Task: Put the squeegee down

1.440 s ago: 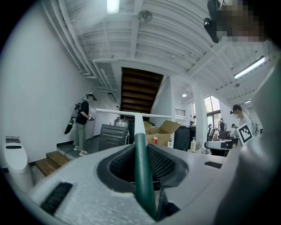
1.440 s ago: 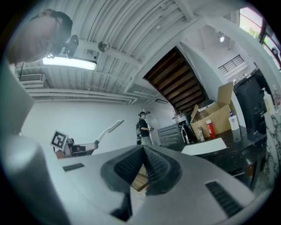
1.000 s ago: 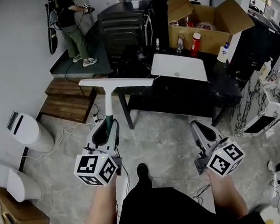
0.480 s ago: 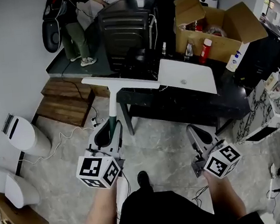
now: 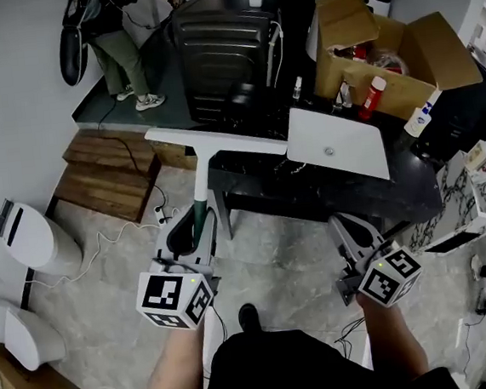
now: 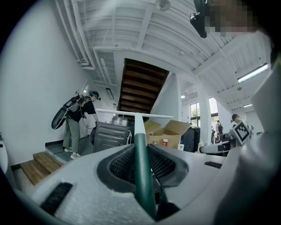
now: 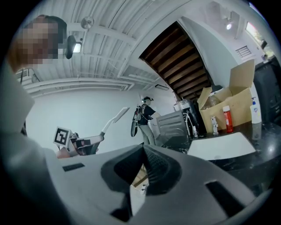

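The white T-shaped squeegee with a white shaft and green handle (image 5: 199, 175) is carried in the air, roughly level. Its blade bar sits over the near left corner of the black counter (image 5: 346, 195), while the shaft and handle are over the grey tiled floor (image 5: 282, 245). It rests on nothing yet. The left hand-held gripper (image 5: 197, 230) is clamped on the green handle, which runs straight out between the ribbed pads. The right hand-held gripper (image 5: 346, 222) has its jaws together with nothing between them, and hangs just short of the counter's near edge.

Procedure, as judged from this position:

1. The counter is the likely set-down surface. Choose its bare dark strip along the near edge.
2. The right end of the blade bar appears close to the flat white panel (image 5: 338, 142) lying on the counter. Stay left of the panel, and well short of the open brown cardboard box (image 5: 404, 88) at the far right corner.
3. Advance until the blade and most of the shaft are over the counter. A handle that overhangs the near edge could tip the tool off.
4. Lower it level so that blade and shaft land together.
5. Part the jaws only once the tool is supported, then draw back along the handle line.
6. Hold the right hand-held gripper clear of the path.
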Demonstrator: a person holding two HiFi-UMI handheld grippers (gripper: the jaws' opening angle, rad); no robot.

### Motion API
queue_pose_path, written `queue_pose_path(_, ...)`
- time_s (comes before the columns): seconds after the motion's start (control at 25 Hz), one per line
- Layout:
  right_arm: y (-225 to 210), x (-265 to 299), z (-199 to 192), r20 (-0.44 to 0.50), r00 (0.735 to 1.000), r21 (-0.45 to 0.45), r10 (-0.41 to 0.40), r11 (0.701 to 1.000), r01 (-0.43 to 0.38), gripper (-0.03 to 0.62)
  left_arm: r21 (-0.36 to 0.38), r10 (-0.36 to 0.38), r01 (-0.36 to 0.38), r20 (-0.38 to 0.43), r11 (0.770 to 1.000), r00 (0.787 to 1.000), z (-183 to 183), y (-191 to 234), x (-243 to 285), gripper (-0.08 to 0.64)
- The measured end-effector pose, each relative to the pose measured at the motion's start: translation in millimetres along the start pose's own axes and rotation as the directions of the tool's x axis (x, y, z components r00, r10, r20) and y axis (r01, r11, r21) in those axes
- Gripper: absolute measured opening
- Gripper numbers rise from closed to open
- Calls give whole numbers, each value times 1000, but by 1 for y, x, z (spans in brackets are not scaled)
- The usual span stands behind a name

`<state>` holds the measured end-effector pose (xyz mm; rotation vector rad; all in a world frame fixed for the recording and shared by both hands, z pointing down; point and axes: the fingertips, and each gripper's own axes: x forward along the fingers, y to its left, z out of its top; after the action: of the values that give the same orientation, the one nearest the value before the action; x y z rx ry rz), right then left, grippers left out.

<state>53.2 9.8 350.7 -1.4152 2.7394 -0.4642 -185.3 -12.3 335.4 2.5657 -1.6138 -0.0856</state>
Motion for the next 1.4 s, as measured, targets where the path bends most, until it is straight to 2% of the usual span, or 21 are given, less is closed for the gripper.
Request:
queue_pose_path(0.12, -1, 13, 2, -8, 1000, -10, -16, 1000, 16, 6, 29, -9, 9, 7, 1000, 1000, 1, 12, 10, 103)
queue_pose_path(0.4, -14, 29, 14, 6, 998, -12, -60, 998, 60, 6, -19, -65, 65, -10, 998, 998, -4, 18, 36, 103)
queue_pose_path(0.72, -36, 55, 10, 6, 999, 21, -39, 999, 39, 6, -26, -94, 93, -37, 995, 995, -9, 15, 79, 103)
queue_pose_path(1.08, -111, 101, 23, 12, 1000, 59, -12, 998, 11, 6, -38, -90, 87, -83, 995, 992, -20, 14, 167, 103)
queue_pose_path(1.4, -196, 154, 33, -19, 999, 90, 27, 996, -25, 6, -2, -67, 67, -113, 998, 991, -27, 9, 273, 103)
